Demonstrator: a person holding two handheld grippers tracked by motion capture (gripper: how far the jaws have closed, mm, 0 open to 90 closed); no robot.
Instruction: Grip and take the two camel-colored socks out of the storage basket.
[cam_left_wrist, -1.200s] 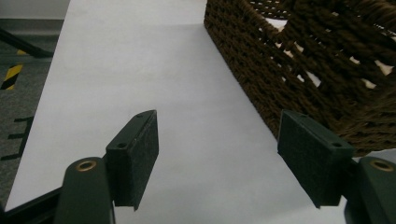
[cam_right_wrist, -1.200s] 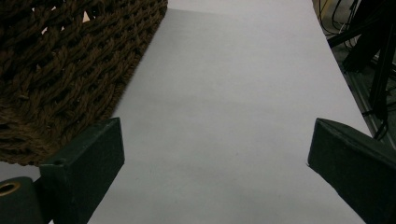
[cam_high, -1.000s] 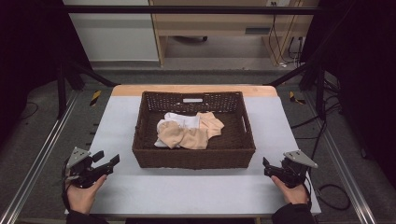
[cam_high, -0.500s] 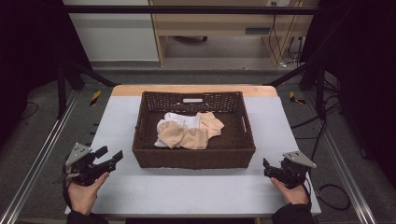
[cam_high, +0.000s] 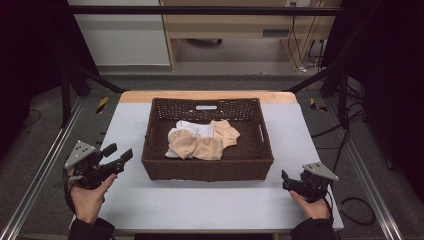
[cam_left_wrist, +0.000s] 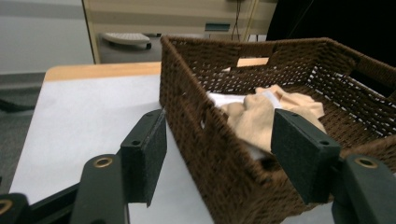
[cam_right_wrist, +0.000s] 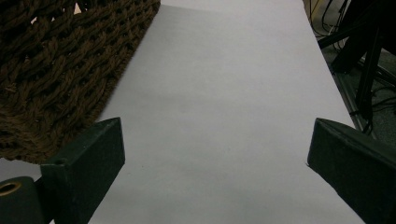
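A dark brown woven basket (cam_high: 207, 170) stands mid-table and holds a crumpled beige garment (cam_high: 200, 147) on a white one (cam_high: 192, 129). My left gripper (cam_high: 119, 151) hovers left of the basket's front left corner, pointing toward it and apart from it. Its jaws are open with nothing gripped, and they have just been closing a little. In the left gripper view, the left gripper (cam_left_wrist: 222, 126) frames the basket (cam_left_wrist: 210, 140) corner and the beige garment (cam_left_wrist: 261, 116) beyond. My right gripper (cam_high: 285, 181) rests near the front right corner, open. In the right gripper view, the right gripper (cam_right_wrist: 217, 130) spans bare table.
The table top (cam_high: 210, 205) is pale grey with a wooden strip (cam_high: 135, 96) at the far edge. Metal frame rails (cam_high: 40, 170) run along both sides. The basket wall (cam_right_wrist: 56, 70) lies at the left of the right gripper view. Cables (cam_high: 350, 205) trail right.
My left gripper has lifted off the table and edged toward the basket. The right gripper and the clothes have stayed put.
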